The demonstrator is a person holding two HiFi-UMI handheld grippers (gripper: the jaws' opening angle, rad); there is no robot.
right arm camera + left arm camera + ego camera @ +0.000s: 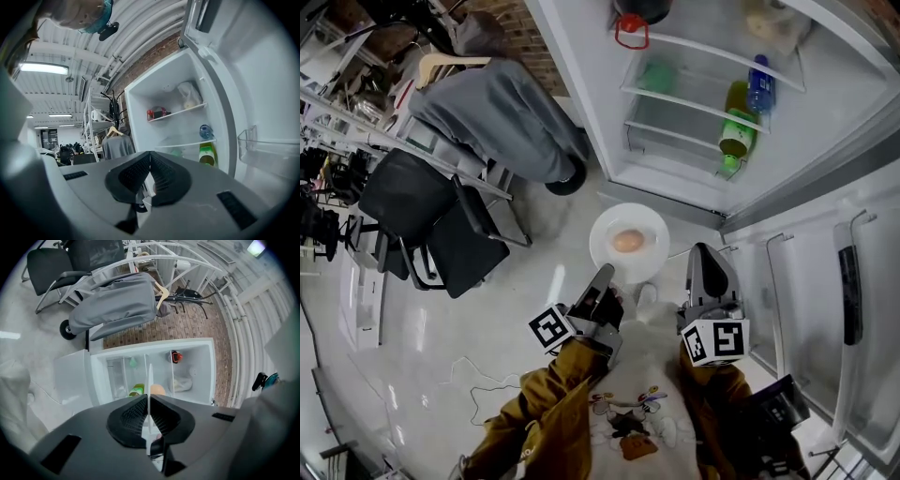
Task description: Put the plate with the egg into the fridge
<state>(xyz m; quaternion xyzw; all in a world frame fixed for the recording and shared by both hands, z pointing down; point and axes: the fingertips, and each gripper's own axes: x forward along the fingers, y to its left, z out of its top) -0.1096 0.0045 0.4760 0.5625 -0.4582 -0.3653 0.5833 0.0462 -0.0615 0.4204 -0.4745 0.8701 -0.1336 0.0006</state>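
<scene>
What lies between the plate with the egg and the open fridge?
Nothing: in the head view only bare floor shows between the plate, held by the left tongs, and the fridge.

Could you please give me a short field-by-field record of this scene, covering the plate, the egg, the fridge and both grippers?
plate: white plate, held in front of the fridge, not yet inside
egg: one egg, lying on the plate
fridge: fridge, door open; green bottle and blue bottle on its shelves
left gripper: left gripper, fingers shut on the plate's rim
right gripper: right gripper, fingers together, holding nothing
</scene>
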